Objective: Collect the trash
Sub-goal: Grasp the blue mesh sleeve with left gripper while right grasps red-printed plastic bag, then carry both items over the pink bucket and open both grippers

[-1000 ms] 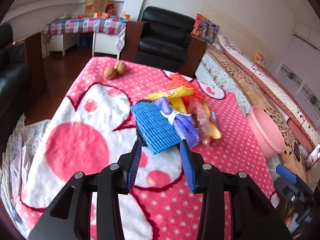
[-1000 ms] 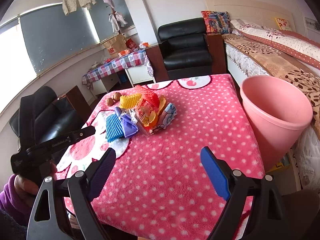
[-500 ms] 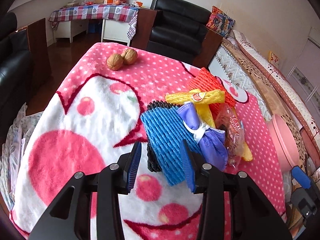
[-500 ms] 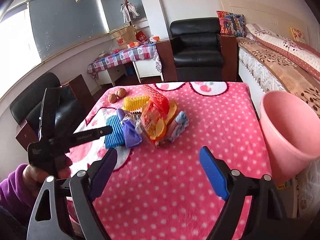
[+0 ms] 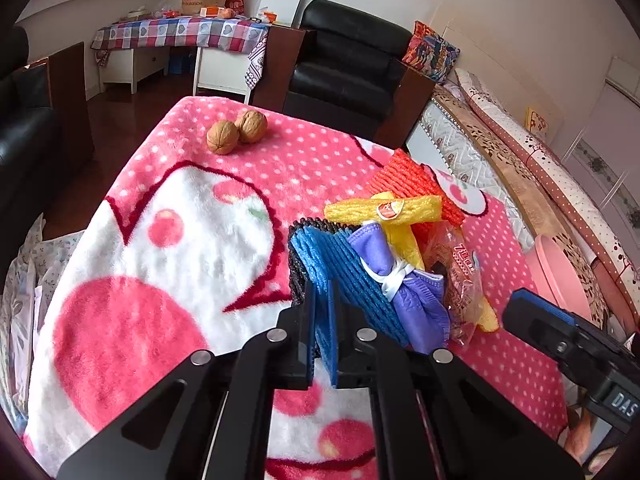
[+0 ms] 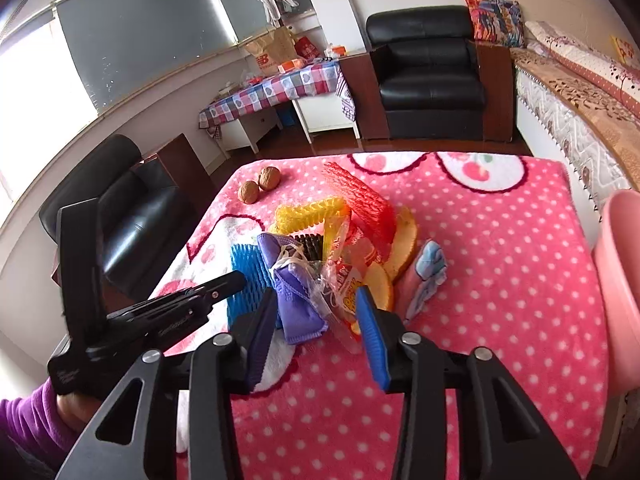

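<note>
Fleecy plush blanket (image 5: 168, 240); ribbed blue foam net (image 5: 340, 264); crinkly glossy wrapper (image 6: 344, 276); 2 rough walnuts (image 5: 236, 132)

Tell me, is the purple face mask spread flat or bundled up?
Bundled up: the purple face mask is bunched, with its white straps tied around the middle.

We've got a little heap of trash right ahead of our left gripper (image 5: 323, 320). Its pads pinch the near edge of the blue foam net (image 5: 340, 272), which sits on a black one (image 5: 298, 264). A crumpled purple mask (image 5: 404, 296) lies just right of it, with yellow (image 5: 384, 210) and orange nets (image 5: 416, 178) farther out and a clear snack wrapper (image 5: 460, 276) to the right.
</note>
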A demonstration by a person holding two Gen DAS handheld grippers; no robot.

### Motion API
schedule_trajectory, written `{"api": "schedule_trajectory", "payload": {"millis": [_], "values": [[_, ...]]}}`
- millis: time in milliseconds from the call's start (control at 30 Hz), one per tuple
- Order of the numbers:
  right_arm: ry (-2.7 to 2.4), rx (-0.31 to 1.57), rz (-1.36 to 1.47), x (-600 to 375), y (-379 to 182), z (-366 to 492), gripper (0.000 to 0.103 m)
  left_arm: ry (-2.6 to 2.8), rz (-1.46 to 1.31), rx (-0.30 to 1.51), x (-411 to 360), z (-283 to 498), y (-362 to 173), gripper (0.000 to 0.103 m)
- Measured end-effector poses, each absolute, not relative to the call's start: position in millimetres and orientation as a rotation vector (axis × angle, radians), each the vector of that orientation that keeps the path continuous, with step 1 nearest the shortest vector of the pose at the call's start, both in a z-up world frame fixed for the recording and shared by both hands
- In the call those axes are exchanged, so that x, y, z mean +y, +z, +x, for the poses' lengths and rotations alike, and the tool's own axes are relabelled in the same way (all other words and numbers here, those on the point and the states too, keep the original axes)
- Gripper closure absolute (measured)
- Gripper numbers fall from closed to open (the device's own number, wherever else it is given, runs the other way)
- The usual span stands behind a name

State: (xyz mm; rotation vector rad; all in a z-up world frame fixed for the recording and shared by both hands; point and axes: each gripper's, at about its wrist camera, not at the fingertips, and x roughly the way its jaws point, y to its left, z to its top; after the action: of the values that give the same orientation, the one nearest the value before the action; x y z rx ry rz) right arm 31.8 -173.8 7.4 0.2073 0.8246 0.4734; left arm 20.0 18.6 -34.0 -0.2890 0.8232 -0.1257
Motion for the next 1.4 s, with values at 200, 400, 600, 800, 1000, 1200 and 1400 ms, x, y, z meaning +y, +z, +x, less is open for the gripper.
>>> {"api": "schedule_trajectory", "payload": {"millis": [200,400,600,800,1000,1200,1400], "values": [[0.44,0.858,0.184,-159.6,-0.7,54.6,0.073,-0.136,-0.284,0.753,28.5,4.8,-9.7,0.099],[0.398,0.878,0.192,-164.9,-5.2,53.5,0.09,-0.164,-0.305,0.71,37.9,-4.1,6.3,0.099],[0.384,0.83,0.268,-189.6,16.8,28.1,0.093,-0.23,-0.327,0.67,40.1,-6.6,22.5,0.099],[0.343,0.755,0.344,-214.6,47.4,3.1,0.094,-0.318,-0.322,0.65,32.0,-7.1,36.7,0.099],[0.254,0.709,0.387,-238.7,59.8,-22.0,0.094,-0.424,-0.286,0.633,8.8,-5.1,50.7,0.099],[0.149,0.673,0.429,-272.8,66.5,-50.8,0.094,-0.533,-0.258,0.624,-26.4,-2.1,60.3,0.099],[0.061,0.633,0.471,-330.6,67.9,-64.4,0.093,-0.618,-0.252,0.624,-78.3,0.0,67.4,0.099]]}}
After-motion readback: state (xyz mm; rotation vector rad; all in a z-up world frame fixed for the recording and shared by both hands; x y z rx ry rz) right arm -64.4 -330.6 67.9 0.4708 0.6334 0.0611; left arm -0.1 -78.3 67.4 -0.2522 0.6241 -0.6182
